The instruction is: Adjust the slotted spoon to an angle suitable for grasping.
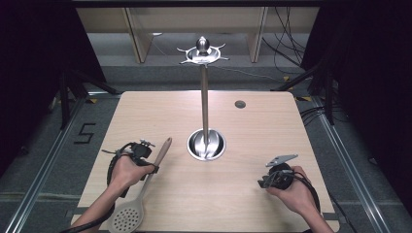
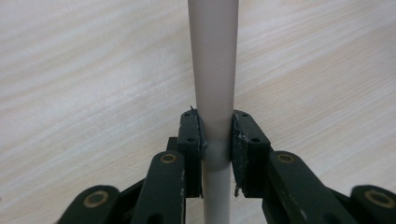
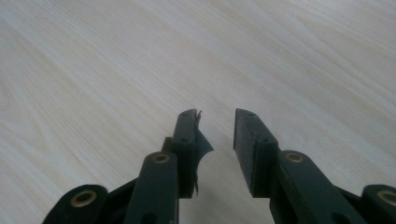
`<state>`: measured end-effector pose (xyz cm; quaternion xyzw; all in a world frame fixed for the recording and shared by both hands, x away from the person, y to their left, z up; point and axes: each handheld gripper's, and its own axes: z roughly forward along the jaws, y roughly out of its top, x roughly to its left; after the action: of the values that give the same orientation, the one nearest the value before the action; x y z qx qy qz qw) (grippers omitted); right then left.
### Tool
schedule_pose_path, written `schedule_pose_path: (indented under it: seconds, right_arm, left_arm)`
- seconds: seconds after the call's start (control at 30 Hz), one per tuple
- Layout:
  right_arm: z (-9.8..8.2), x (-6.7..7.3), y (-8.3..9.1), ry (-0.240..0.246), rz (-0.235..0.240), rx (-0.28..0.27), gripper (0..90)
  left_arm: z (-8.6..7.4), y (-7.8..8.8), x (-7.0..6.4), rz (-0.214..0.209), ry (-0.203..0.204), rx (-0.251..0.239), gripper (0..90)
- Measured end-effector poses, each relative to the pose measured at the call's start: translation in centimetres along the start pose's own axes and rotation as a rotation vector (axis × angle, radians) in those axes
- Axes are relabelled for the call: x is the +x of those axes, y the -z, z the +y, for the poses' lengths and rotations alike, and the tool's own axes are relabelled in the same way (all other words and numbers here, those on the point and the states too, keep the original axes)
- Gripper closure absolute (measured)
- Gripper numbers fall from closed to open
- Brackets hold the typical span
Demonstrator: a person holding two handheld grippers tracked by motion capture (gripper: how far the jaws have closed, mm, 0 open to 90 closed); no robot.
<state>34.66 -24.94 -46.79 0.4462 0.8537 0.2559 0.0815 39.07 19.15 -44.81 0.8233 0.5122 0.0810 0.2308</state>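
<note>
The left gripper (image 2: 217,154) is pinching the grey handle of the slotted spoon (image 1: 141,194) that lies at the tabletop's (image 1: 262,131) near-left, so the pickup looks under way; next comes lifting it toward the metal hanging stand (image 1: 205,97), while the right gripper (image 3: 217,149) hangs spread, holding nothing.

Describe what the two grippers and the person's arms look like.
Both grippers, left and right, are black, with jointed links on brass-coloured pins and flat dark pads. A black cable loops from each. The right carries a grey three-cornered plate. The forearms are bare, with no sleeves.
</note>
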Motion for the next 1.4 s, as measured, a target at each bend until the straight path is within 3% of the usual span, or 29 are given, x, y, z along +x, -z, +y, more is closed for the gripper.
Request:
schedule_pose_path:
  seconds: [0.07,0.1,0.13,0.17,0.2,0.23,0.27,0.33,0.43,0.5,0.53,0.57,0.63,0.7,0.73,0.77,0.8,0.87,0.9,0.93,0.97,1.0,1.03,1.3,1.4]
  right_arm:
    - [0.0,-0.1,0.1,-0.005,-0.003,-0.018,70.0]
    - [0.0,-0.1,0.1,-0.005,-0.003,-0.018,70.0]
    - [0.0,-0.2,0.1,-0.003,-0.006,-0.042,69.6]
    - [0.0,-0.2,0.1,-0.003,-0.006,-0.042,69.6]
    - [0.0,0.0,0.0,-0.017,-0.005,-0.06,69.4]
    - [0.0,-0.3,0.1,0.014,-0.01,-0.049,69.0]
    - [0.1,-0.2,0.2,-0.009,-0.009,-0.052,68.5]
    - [0.1,-0.1,0.2,-0.008,-0.008,-0.059,67.6]
    - [0.1,-0.1,0.2,-0.006,-0.006,-0.068,66.6]
    - [0.1,-0.2,0.2,0.011,-0.007,-0.071,66.1]
    - [0.0,-0.3,0.1,0.021,-0.011,-0.081,65.8]
    - [0.1,-0.2,0.2,-0.004,-0.002,-0.08,65.2]
    - [0.1,-0.2,0.2,0.003,-0.004,-0.083,64.7]
    - [0.1,-0.4,0.0,0.015,-0.013,-0.127,64.2]
    - [0.1,-0.3,0.1,0.001,-0.01,-0.117,64.1]
    - [0.1,-0.3,0.2,-0.002,-0.009,-0.111,64.1]
    - [0.2,-0.5,0.3,0.028,-0.015,-0.126,63.8]
    - [0.1,-0.5,0.2,0.024,-0.02,-0.142,63.7]
    - [0.2,-0.4,0.4,0.006,-0.012,-0.123,63.7]
    - [0.2,-0.4,0.3,0.001,-0.015,-0.145,63.6]
    - [0.1,-0.6,0.0,0.03,-0.033,-0.184,63.5]
    - [0.1,-0.5,0.3,0.017,-0.022,-0.15,63.5]
    - [0.1,-0.7,0.4,0.032,-0.031,-0.152,63.5]
    - [0.1,-0.8,0.8,0.048,-0.041,-0.17,63.4]
    - [0.2,-0.6,0.6,0.013,-0.042,-0.195,63.5]
  left_arm:
    - [-0.5,1.5,0.2,-0.007,-0.028,-0.093,74.4]
    - [-0.5,1.5,0.2,-0.007,-0.028,-0.093,74.4]
    - [-0.9,2.6,0.3,-0.001,-0.033,-0.155,74.4]
    - [-0.9,2.6,0.3,-0.001,-0.033,-0.155,74.4]
    - [-1.1,3.0,0.4,-0.002,-0.033,-0.189,74.4]
    - [-1.4,3.7,0.6,-0.009,-0.049,-0.211,74.4]
    - [-1.6,4.2,0.7,-0.006,-0.052,-0.236,74.4]
    - [-2.0,5.0,1.0,-0.009,-0.067,-0.273,74.4]
    - [-2.8,6.0,0.9,-0.003,-0.023,-0.379,74.5]
    - [-3.4,6.9,1.1,0.0,-0.05,-0.416,74.5]
    - [-3.5,7.1,0.9,-0.001,-0.03,-0.448,74.5]
    - [-3.8,7.3,0.8,-0.013,-0.011,-0.488,74.5]
    - [-4.2,8.0,1.0,-0.015,-0.012,-0.545,74.5]
    - [-4.5,8.5,1.1,-0.015,-0.008,-0.586,74.5]
    - [-4.6,8.7,1.2,-0.011,-0.006,-0.612,74.5]
    - [-4.7,8.8,1.3,-0.009,-0.009,-0.626,74.5]
    - [-4.7,9.0,1.3,-0.009,-0.011,-0.649,74.6]
    - [-4.6,9.3,1.4,-0.009,-0.013,-0.682,74.6]
    - [-4.6,9.4,1.4,-0.01,-0.01,-0.694,74.6]
    - [-4.5,9.6,1.3,-0.008,-0.009,-0.716,74.6]
    - [-4.4,9.7,1.3,-0.004,-0.011,-0.726,74.6]
    - [-4.2,9.8,1.3,-0.007,-0.021,-0.735,74.7]
    - [-4.0,10.0,1.2,-0.002,-0.028,-0.748,74.7]
    - [-2.2,11.3,0.9,0.009,-0.048,-0.799,74.7]
    - [-1.6,11.5,0.9,0.003,-0.052,-0.815,74.7]
